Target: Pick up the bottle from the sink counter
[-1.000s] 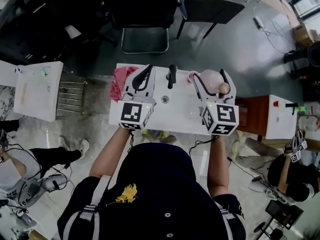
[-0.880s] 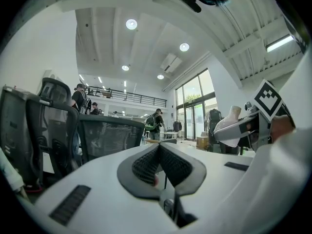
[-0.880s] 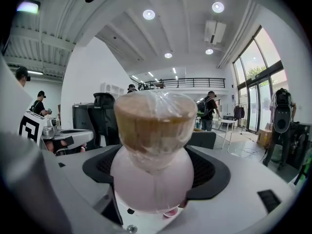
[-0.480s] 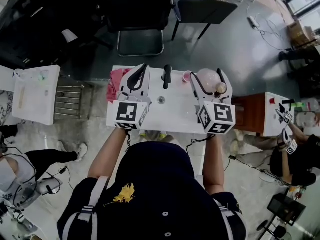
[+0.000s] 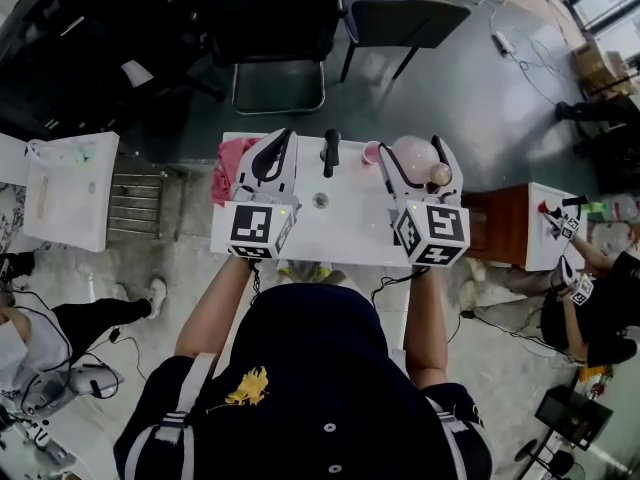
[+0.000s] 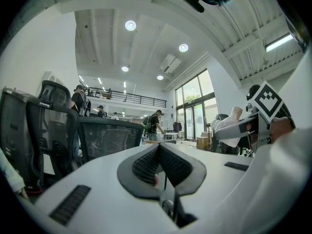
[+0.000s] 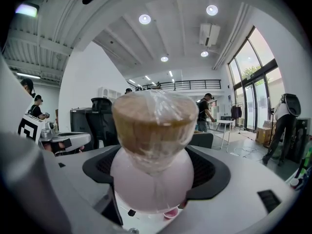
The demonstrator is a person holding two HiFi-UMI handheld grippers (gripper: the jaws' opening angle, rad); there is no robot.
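Two grippers over a white sink counter, held out by a person standing at its near edge.

Right gripper: jaws clamped on a pale pink bottle, dark pads pressing its round body from both sides. The bottle has a tan cap wrapped in clear film, and the cap points back toward the gripper's camera, so the bottle is tilted, not upright. From the head view it sits above the counter's far right part. Cannot tell whether it is clear of the surface.

Left gripper: jaws closed against each other, nothing between them. It is held over the counter's left part, well apart from the bottle.

Black faucet at the back edge, between the two grippers, with the drain just in front of it. Small pink cup beside the faucet, just left of the bottle. Pink cloth at the far left corner. Dark chair on the floor beyond the counter.
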